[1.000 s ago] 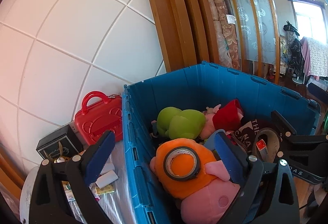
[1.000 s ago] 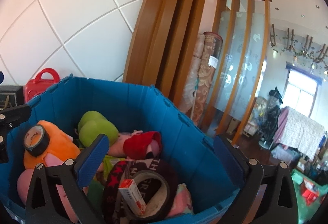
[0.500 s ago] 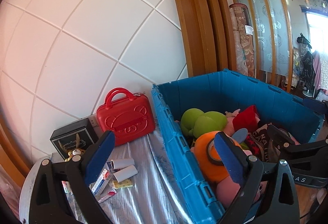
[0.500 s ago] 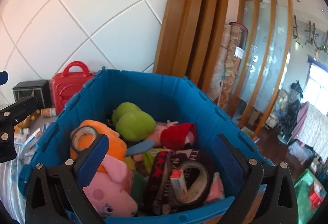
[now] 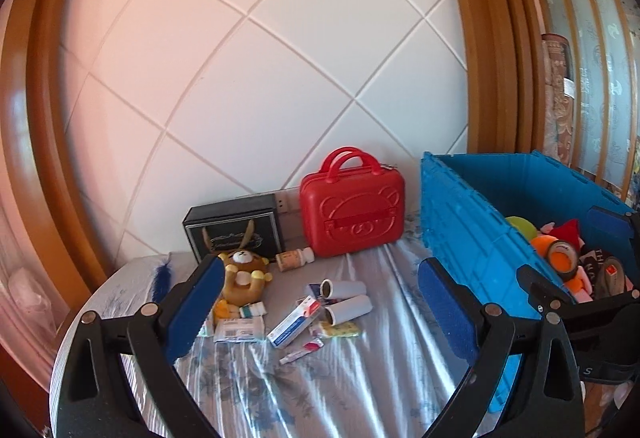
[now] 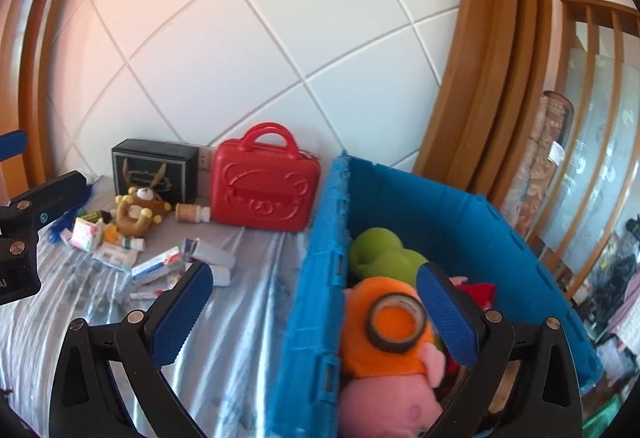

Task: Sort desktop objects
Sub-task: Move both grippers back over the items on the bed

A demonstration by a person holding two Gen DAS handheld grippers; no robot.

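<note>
Small boxes and tubes [image 5: 312, 318] lie scattered on the shiny cloth-covered table [image 5: 360, 390], a bear plush [image 5: 242, 276] just beside them. The left gripper [image 5: 320, 310] hangs wide and empty above that clutter. The right gripper [image 6: 312, 312], wide too, straddles the blue crate's [image 6: 320, 278] wall.

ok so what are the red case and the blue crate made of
Red case: looks like hard moulded plastic, glossy, with an embossed bear face and a rigid handle. Blue crate: likely rigid plastic, matte, with ribbed walls.
</note>
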